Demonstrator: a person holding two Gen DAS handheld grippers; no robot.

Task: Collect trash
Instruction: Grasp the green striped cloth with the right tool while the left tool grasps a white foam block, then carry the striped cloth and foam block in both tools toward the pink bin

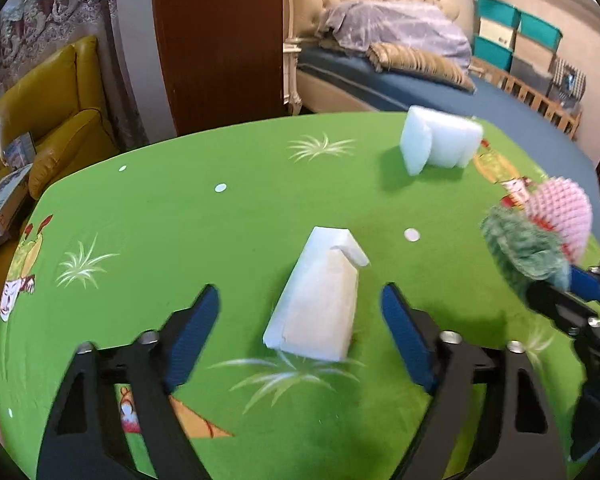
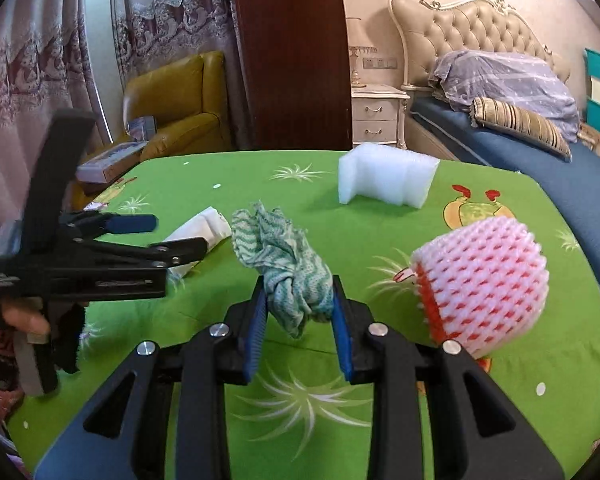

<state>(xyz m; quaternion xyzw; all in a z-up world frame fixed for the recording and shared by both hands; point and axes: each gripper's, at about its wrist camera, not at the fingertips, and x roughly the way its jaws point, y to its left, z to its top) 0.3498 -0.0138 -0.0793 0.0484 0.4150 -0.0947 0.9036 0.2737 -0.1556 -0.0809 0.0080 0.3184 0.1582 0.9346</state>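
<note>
Right claw (image 2: 300, 312): blue pads pressed together on a crumpled green-and-white woven cloth (image 2: 284, 256), which bunches up above the pads, clear of the bench. No earlier frame to compare.

Left claw (image 1: 300, 304): jaws standing well apart, astride a white folded paper-like wedge (image 1: 320, 300) lying on the bench; neither pad (image 1: 204, 320) touches it (a gap shows on both sides). From the right wrist view the same claw (image 2: 172, 236) reaches in from the left, held by a person's hand (image 2: 24, 320) in a dark sleeve.

Bench: a surface under a bright green cartoon-print cloth (image 2: 300, 400).

Just right of the right claw, a pink-and-white foam fruit net, rounded (image 2: 484, 276), rests on the bench, not touching the held cloth.

Farther back, a white folded foam sheet, standing on edge (image 2: 384, 180), well apart from the wedge, nothing in front of it.

Count of loose items: one cloth, one wedge, one net, one foam sheet. No bin or bag is in view (containers: only the teal and white storage boxes (image 1: 516, 36) stacked by the far wall, contents unseen).

Beyond the bench: a yellow leather armchair (image 2: 180, 96), a dark wooden panel (image 2: 292, 52), a bed with a cream tufted headboard (image 2: 468, 28).
</note>
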